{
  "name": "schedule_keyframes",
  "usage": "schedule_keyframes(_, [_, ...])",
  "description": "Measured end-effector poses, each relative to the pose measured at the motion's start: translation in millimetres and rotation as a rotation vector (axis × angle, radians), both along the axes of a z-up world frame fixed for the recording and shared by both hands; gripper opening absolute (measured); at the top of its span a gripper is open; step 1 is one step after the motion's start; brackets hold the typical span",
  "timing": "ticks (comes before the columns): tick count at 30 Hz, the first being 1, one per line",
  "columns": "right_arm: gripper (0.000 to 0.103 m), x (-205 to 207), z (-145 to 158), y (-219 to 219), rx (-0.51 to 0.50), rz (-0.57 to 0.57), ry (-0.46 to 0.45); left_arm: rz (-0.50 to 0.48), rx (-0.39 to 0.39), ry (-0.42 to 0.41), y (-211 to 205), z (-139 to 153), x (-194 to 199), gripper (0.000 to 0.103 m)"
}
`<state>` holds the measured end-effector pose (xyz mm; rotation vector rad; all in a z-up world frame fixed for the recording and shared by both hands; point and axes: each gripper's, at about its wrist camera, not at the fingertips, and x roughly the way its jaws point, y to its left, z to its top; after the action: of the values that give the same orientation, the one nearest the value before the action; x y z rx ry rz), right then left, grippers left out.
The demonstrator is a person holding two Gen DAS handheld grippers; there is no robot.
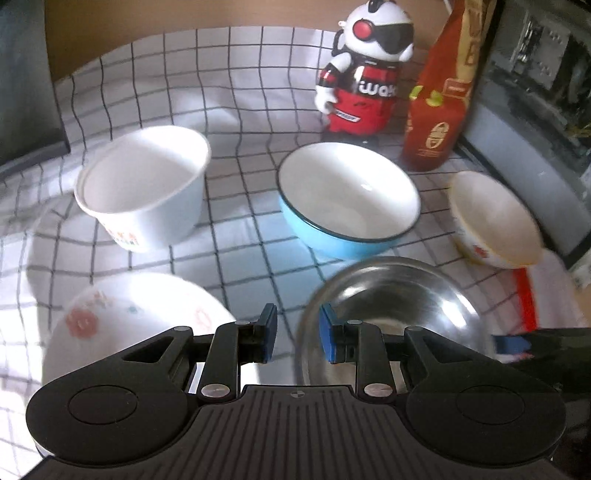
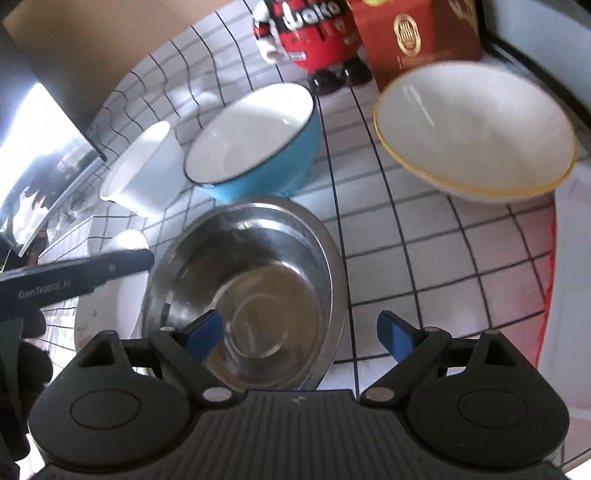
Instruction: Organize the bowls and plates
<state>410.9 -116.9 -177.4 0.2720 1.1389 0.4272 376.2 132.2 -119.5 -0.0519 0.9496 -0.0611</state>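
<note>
A steel bowl (image 1: 399, 314) (image 2: 243, 280) sits on the checked cloth at the near side. My left gripper (image 1: 297, 338) is open, its jaws astride the steel bowl's left rim. My right gripper (image 2: 299, 336) is wide open above the steel bowl's near rim, its left finger (image 2: 205, 334) inside the bowl. A blue bowl (image 1: 347, 203) (image 2: 255, 144) stands behind. A white paper tub (image 1: 144, 184) (image 2: 144, 173) stands left. A yellow-rimmed floral bowl (image 1: 495, 221) (image 2: 476, 133) stands right. A floral plate (image 1: 129, 325) lies under my left gripper.
A red-and-white robot toy (image 1: 364, 70) (image 2: 314, 33) and a red box (image 1: 439, 103) (image 2: 417, 37) stand at the back. A dark monitor (image 1: 22, 81) is at the left. A red-edged white tray (image 2: 569, 258) lies at the right.
</note>
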Motion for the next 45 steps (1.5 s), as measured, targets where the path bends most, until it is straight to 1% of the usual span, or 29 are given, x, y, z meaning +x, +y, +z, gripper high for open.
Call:
schedule_keyframes(2, [0.091, 0, -6, 1, -0.006, -0.009, 0.022, -0.003, -0.002, 0.006, 1, -3, 6, 0.028])
schedule_keyframes(4, [0.092, 1, -12, 1, -0.011, -0.022, 0.043, -0.009, -0.023, 0.01, 1, -5, 10, 0.028])
schedule_keyframes(5, [0.094, 1, -16, -1, -0.008, -0.029, 0.06, -0.012, -0.041, 0.012, 0, -6, 12, 0.028])
schedule_keyframes(6, [0.098, -1, -16, -3, 0.01, -0.031, 0.056, -0.013, -0.061, 0.015, 0, -6, 13, 0.028])
schedule_keyframes(8, [0.098, -1, -17, -4, 0.015, -0.023, 0.063, -0.013, -0.095, 0.029, -1, -8, 15, 0.028])
schedule_keyframes(10, [0.102, -1, -18, -4, 0.02, -0.008, 0.063, -0.014, -0.091, 0.03, -4, -8, 16, 0.028])
schedule_keyframes(12, [0.103, -1, -19, -6, 0.038, 0.001, 0.064, -0.011, -0.101, 0.034, -4, -8, 18, 0.028])
schedule_keyframes(13, [0.103, -1, -19, -6, 0.043, -0.001, 0.065, -0.008, -0.121, 0.04, -4, -7, 18, 0.027])
schedule_keyframes(16, [0.103, -1, -19, -8, 0.051, -0.014, 0.071, 0.002, -0.226, 0.076, 0, -7, 18, 0.026])
schedule_keyframes(17, [0.103, -1, -19, -5, 0.034, 0.004, 0.068, 0.003, -0.245, 0.076, -2, -8, 16, 0.026])
schedule_keyframes(20, [0.103, 0, -18, 8, -0.048, 0.099, 0.055, 0.014, -0.251, 0.064, -6, -8, 9, 0.026])
schedule_keyframes(24, [0.103, 1, -18, 14, -0.091, 0.191, 0.049, 0.104, -0.279, -0.004, 5, 5, -4, 0.026])
schedule_keyframes(26, [0.096, 5, -17, 8, -0.069, 0.201, 0.067, 0.154, -0.271, -0.038, 14, 15, -13, 0.026])
schedule_keyframes(27, [0.091, 9, -16, 2, -0.056, 0.188, 0.081, 0.175, -0.271, -0.04, 19, 18, -17, 0.026])
schedule_keyframes(29, [0.089, 16, -10, -6, -0.052, 0.164, 0.077, 0.206, -0.286, -0.014, 30, 21, -29, 0.026])
schedule_keyframes(30, [0.088, 18, -5, -9, -0.062, 0.154, 0.049, 0.217, -0.294, 0.001, 33, 22, -36, 0.026])
schedule_keyframes(32, [0.087, 23, 8, -10, -0.096, 0.151, -0.035, 0.243, -0.303, 0.042, 38, 20, -47, 0.026])
schedule_keyframes(35, [0.082, 26, 18, -4, -0.124, 0.179, -0.128, 0.286, -0.306, 0.089, 39, 13, -60, 0.026])
schedule_keyframes(37, [0.079, 28, 18, 3, -0.142, 0.208, -0.158, 0.308, -0.313, 0.095, 39, 8, -64, 0.026])
schedule_keyframes(39, [0.075, 32, 15, 10, -0.168, 0.228, -0.173, 0.326, -0.347, 0.113, 37, 0, -63, 0.026])
schedule_keyframes(41, [0.066, 34, 9, 16, -0.188, 0.239, -0.172, 0.339, -0.398, 0.152, 37, -12, -60, 0.026])
schedule_keyframes(43, [0.04, 37, 2, 18, -0.182, 0.249, -0.14, 0.37, -0.42, 0.18, 36, -23, -55, 0.026])
schedule_keyframes(45, [0.03, 41, -7, 18, -0.155, 0.245, -0.081, 0.373, -0.446, 0.184, 35, -31, -49, 0.026])
